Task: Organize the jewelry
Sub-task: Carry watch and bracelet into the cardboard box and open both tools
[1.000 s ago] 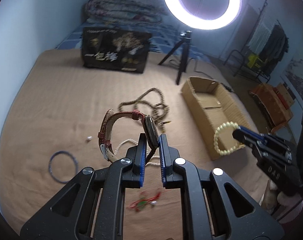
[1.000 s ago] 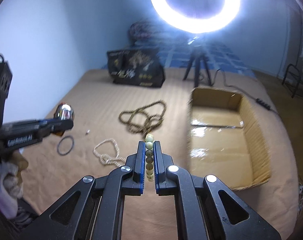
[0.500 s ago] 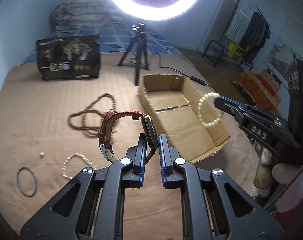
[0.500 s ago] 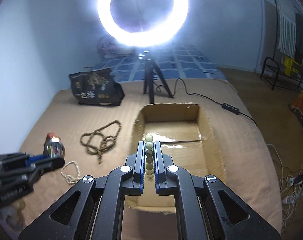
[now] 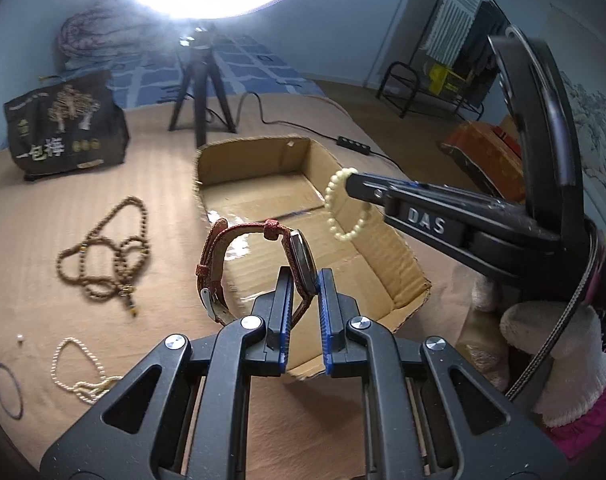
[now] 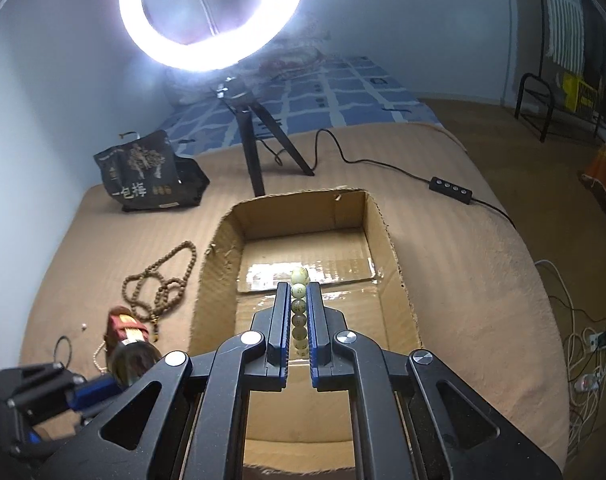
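Note:
My left gripper point(image 5: 305, 276) is shut on a wristwatch point(image 5: 259, 264) with a red woven strap, held by its case above the near left edge of the open cardboard box point(image 5: 407, 264). My right gripper point(image 6: 298, 290) is shut on a pale green bead bracelet point(image 6: 299, 308), hanging over the box's point(image 6: 387, 240) inside. In the left wrist view the bracelet point(image 5: 345, 204) dangles from the right gripper point(image 5: 353, 178) over the box. The watch point(image 6: 129, 344) and left gripper point(image 6: 103, 386) show at lower left in the right wrist view.
On the tan bed cover lie a brown bead necklace point(image 5: 111, 256), a white pearl string point(image 5: 79, 368), a dark ring band point(image 5: 7, 390) and a tiny bead point(image 5: 20, 338). A black printed bag point(image 5: 65, 128), ring-light tripod point(image 5: 201, 88) and cable with switch point(image 6: 451, 190) stand behind the box.
Both grippers have swept to the right, from over the loose jewelry to over the cardboard box, each still holding its piece. The box now fills the centre of both views.

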Motion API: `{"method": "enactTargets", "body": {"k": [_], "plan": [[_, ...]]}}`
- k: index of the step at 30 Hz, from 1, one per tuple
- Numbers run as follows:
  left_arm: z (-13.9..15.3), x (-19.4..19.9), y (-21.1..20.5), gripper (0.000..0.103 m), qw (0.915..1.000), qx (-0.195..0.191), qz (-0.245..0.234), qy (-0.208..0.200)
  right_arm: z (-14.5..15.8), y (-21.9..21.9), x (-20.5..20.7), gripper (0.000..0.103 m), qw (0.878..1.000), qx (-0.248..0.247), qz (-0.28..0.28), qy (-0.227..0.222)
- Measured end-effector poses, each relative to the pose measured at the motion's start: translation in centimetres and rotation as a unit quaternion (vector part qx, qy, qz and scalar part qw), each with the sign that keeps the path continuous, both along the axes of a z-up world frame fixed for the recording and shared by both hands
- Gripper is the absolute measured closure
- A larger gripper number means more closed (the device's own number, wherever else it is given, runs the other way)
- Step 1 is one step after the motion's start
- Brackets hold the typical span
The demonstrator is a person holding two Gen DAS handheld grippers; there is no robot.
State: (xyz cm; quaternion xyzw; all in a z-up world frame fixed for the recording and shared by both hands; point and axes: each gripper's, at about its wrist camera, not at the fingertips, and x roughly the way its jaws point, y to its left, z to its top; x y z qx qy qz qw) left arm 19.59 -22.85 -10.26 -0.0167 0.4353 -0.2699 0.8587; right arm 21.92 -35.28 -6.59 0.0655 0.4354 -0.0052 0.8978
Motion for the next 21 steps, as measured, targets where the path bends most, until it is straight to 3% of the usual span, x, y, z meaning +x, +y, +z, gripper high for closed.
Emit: {"method": "enactTargets", "body": {"k": [7, 8, 9, 10, 11, 12, 13, 21], "plan": [[-0.8, 0.6, -1.0, 0.092, 1.0, -0.003, -0.001, 0.005, -0.7, -1.5, 0.3, 0.097, 1.0, 0.009, -0.008, 0.01], [-0.9, 0.6, -1.2, 0.085, 1.0, -0.001, -0.002, 0.005, -0.6, -1.7, 0.3, 0.097, 1.0, 0.009, -0.011, 0.01], [-1.0, 0.6, -1.2, 0.077, 1.0, 0.001, -0.003, 0.005, -0.6, -1.8, 0.3, 0.093, 1.0, 0.008, -0.014, 0.01], [-0.9, 0.5, -1.2, 0.058, 1.0, 0.002, 0.0, 0.004, -0.5, -2.0, 0.3, 0.08, 1.0, 0.007, -0.017, 0.011], [-0.9, 0.5, -1.0, 0.054, 1.0, 0.001, 0.004, 0.001, -0.4, -2.1, 0.3, 0.07, 1.0, 0.009, -0.021, 0.009], [-0.8, 0.5, -0.9, 0.054, 1.0, 0.001, 0.006, -0.001, -0.2, -2.3, 0.2, 0.053, 1.0, 0.009, -0.026, 0.004], [-0.8, 0.6, -0.9, 0.054, 1.0, 0.003, 0.006, -0.001, 0.1, -2.4, -0.1, 0.048, 0.999, 0.008, -0.033, -0.006], [-0.4, -0.2, -0.1, 0.054, 0.9998, 0.019, 0.005, -0.006, 1.3, -1.6, -0.9, 0.048, 0.999, -0.015, -0.026, -0.019]]}}
